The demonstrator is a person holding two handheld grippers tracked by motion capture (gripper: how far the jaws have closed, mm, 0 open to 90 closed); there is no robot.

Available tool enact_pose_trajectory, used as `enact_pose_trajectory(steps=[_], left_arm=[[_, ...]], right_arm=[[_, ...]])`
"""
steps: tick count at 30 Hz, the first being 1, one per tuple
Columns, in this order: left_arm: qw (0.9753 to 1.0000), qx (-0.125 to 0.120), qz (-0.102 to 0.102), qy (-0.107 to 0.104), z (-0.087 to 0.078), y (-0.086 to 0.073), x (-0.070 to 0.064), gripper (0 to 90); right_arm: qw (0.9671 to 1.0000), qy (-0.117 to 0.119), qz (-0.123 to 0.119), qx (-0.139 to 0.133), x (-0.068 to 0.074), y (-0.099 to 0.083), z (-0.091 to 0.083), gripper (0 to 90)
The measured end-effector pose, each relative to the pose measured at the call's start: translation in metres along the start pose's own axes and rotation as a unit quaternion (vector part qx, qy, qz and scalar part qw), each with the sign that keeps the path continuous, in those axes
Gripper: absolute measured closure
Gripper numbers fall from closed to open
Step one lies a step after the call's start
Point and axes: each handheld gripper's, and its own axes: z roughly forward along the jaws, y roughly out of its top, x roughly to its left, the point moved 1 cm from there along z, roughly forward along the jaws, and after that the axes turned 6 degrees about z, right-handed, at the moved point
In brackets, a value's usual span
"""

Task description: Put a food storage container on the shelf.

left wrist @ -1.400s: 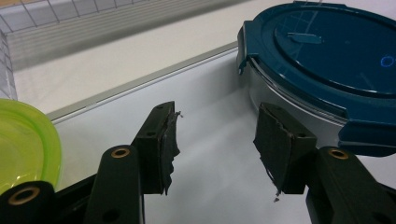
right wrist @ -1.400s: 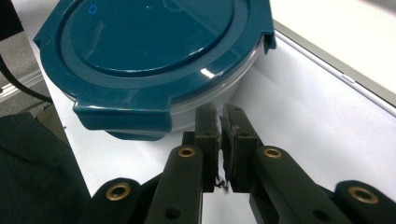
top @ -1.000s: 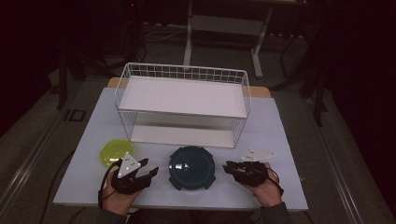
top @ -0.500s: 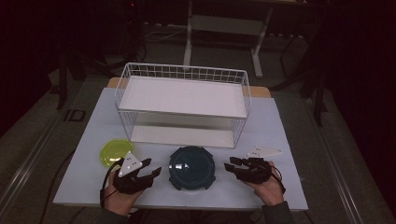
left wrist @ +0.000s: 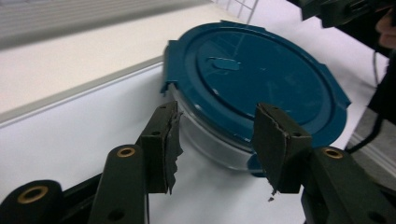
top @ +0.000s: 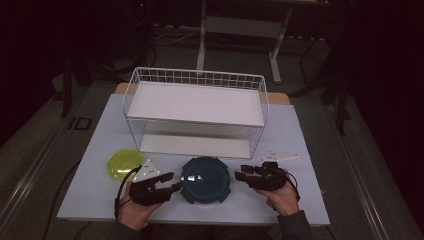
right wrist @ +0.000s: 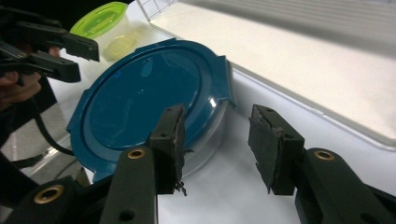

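Note:
A round clear container with a dark blue clip lid [top: 205, 178] sits near the table's front edge, between my two grippers. My left gripper [top: 170, 181] is just left of it, open, jaws pointing at its side. In the left gripper view the container [left wrist: 252, 88] lies just beyond the open gripper [left wrist: 218, 140]. My right gripper [top: 241, 175] is just right of it, also open. In the right gripper view the blue lid [right wrist: 149, 102] lies ahead and left of the open gripper [right wrist: 218, 144]. Neither gripper touches the container.
A white wire basket rack [top: 196, 107] with a white shelf stands behind the container, mid-table. A small container with a yellow-green lid [top: 124, 164] sits at front left, also seen as the green-lidded tub [right wrist: 106, 23]. The table's front edge [top: 200, 220] lies close below the hands.
Both grippers have moved inward toward the blue-lidded container, the left one to the right and the right one to the left. The container has not moved.

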Motion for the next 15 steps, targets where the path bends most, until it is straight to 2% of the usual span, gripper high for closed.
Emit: enact_pose_trajectory(steps=[6, 10, 15], left_arm=[[0.9989, 0.010, -0.033, -0.031, 0.011, 0.003, 0.004, 51.4], [0.9979, 0.023, -0.045, -0.040, 0.019, 0.003, 0.007, 50.4], [0.9951, 0.027, -0.076, -0.058, 0.025, 0.001, 0.013, 49.5]], right_arm=[[0.9994, 0.018, 0.024, 0.020, 0.000, -0.002, 0.011, 56.7], [0.9976, 0.036, 0.050, 0.033, -0.002, -0.004, 0.017, 56.8], [0.9960, 0.047, 0.065, 0.041, -0.005, -0.006, 0.022, 56.5]])
